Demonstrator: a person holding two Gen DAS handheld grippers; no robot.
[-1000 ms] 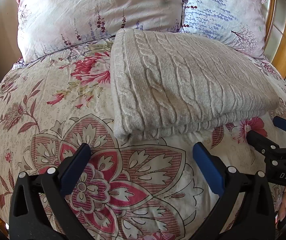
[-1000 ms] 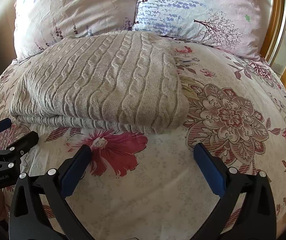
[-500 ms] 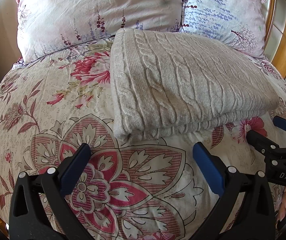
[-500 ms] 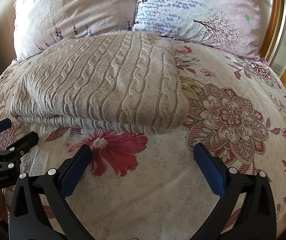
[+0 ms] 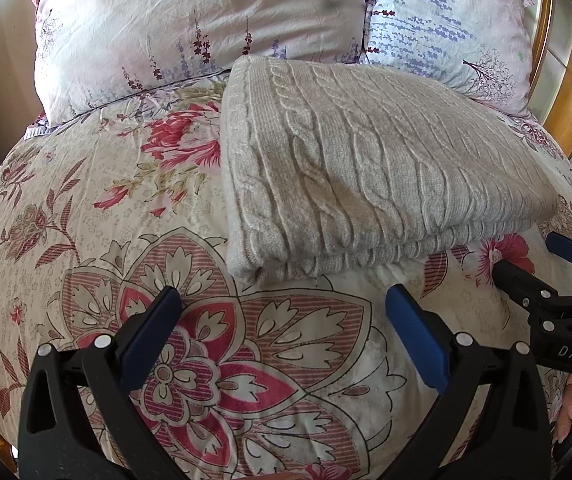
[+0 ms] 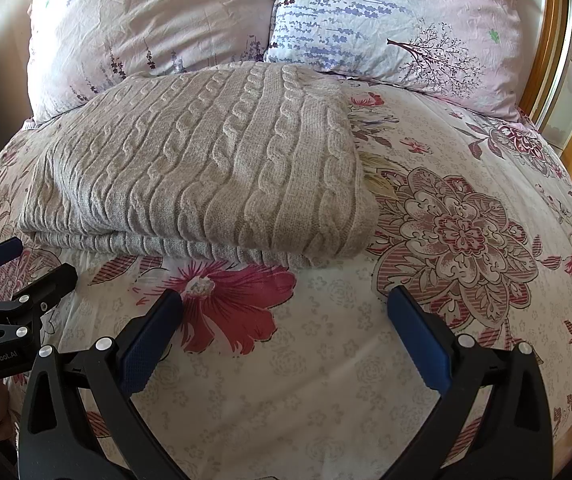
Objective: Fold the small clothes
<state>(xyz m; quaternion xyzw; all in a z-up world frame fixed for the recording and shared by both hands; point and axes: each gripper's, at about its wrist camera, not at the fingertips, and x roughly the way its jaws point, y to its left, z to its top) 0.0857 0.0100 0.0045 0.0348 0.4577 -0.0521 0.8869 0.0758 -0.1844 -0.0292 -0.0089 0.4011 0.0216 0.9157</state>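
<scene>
Looked pretty much done with this one, honestly. Grey cable-knit sweater [image 5: 370, 168] sat folded into a neat rectangle on the bed [image 5: 97, 208], far edge touching the 2 pillows: pink one [image 5: 189, 24] far left, blue-ish lavender one [image 5: 446, 32] far right. At least 2 layers showing along the near edge, fold looking tidy, no sleeve poking out anywhere visible.

Left claw [image 5: 281, 320] hung over the floral duvet just near of the sweater's near-left corner, blue pads [image 5: 149, 332] spread wide, nothing between them. Right claw [image 6: 286, 320] same deal, parked near the sweater's near-right corner, wide apart and empty, not touching the knit. Each claw also peeked into the other's view at the edge. Bit of a hand [image 5: 570, 412] visible behind the right one.

Best guess on the step: either a pause after the last fold, or lining up for 1 more fold or a carry-off. Couldn't say which from this alone.

For another fold: would want both claws pinching all layers at the 2 near corners, lifting together, then laying over toward the pillows. Thick knit, so a shallow pinch would probably grab only the top layer and peel the stack open. Soft duvet underneath too, so easy to snag bedding by mistake.
</scene>
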